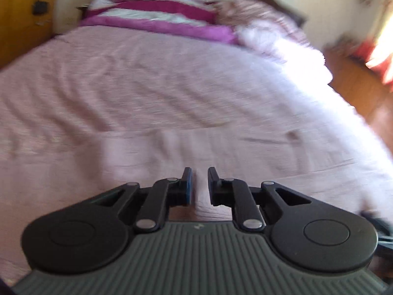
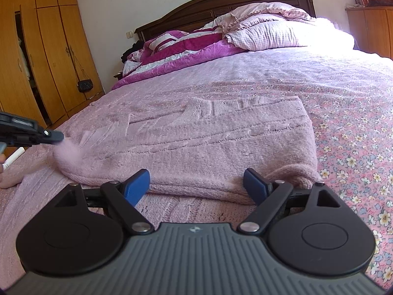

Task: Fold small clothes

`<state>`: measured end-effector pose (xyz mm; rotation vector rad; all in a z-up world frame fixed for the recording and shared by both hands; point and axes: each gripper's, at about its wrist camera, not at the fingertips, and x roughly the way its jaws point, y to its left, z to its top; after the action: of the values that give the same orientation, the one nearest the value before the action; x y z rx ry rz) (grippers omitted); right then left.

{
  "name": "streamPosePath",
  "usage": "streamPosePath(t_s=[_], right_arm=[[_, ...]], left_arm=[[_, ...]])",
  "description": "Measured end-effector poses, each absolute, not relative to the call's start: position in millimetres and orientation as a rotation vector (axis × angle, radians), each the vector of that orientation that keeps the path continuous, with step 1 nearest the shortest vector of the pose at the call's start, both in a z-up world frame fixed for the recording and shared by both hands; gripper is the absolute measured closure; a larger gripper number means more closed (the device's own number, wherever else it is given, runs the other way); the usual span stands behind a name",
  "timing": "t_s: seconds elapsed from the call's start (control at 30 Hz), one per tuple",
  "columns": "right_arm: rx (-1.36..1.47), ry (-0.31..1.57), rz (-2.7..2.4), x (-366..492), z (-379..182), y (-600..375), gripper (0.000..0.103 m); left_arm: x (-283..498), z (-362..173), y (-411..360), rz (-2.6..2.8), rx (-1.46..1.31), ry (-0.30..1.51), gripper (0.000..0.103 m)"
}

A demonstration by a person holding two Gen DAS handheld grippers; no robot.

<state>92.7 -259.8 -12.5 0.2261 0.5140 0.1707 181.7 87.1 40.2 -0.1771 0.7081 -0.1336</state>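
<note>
Two hand-held grippers: the right hand-held gripper (image 2: 196, 184) is spread just before one pink knitted garment (image 2: 196, 142) on the bed (image 2: 356, 127). Only its view shows the left hand-held gripper (image 1: 199, 186) pinching that garment's left corner.

Black hand-held gripper (image 2: 196, 184): two round pivot discs, linked arms with silver rivets, blue finger pads (image 2: 137, 184), ribbed grey body bearing a small logo.
</note>
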Motion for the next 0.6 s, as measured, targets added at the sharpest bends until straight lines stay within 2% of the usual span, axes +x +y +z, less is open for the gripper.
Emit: streamPosePath(t_s=[0.1,0.17,0.23,0.3,0.33,0.47,0.6], right_arm=[[0.226,0.514,0.171,92.6,-12.5,-259.8,0.015],[0.225,0.514,0.171,92.5,-12.5,-260.1,0.015],[0.226,0.514,0.172,92.6,-12.5,-260.0,0.014],[0.226,0.513,0.171,92.4,-12.5,-259.7,0.014],[0.227,0.513,0.171,92.5,-12.5,-259.6,0.014],[0.223,0.514,0.171,92.4,-12.7,-259.8,0.014],[0.219,0.515,0.171,92.3,-12.7,-260.1,0.014]], left_arm=[[192.5,26.5,97.9,-0.122,-0.235,0.792,0.086],[187.2,22.6,109.2,-0.166,-0.337,0.799,0.079],[179.0,23.7,117.8,-0.191,-0.399,0.787,0.066],[169.5,27.3,121.3,-0.201,-0.406,0.763,0.057],[164.3,29.5,121.8,-0.205,-0.396,0.757,0.052],[147.0,34.6,114.1,-0.246,-0.313,0.757,0.047],[136.5,27.9,84.2,-0.312,-0.095,0.771,0.039]])
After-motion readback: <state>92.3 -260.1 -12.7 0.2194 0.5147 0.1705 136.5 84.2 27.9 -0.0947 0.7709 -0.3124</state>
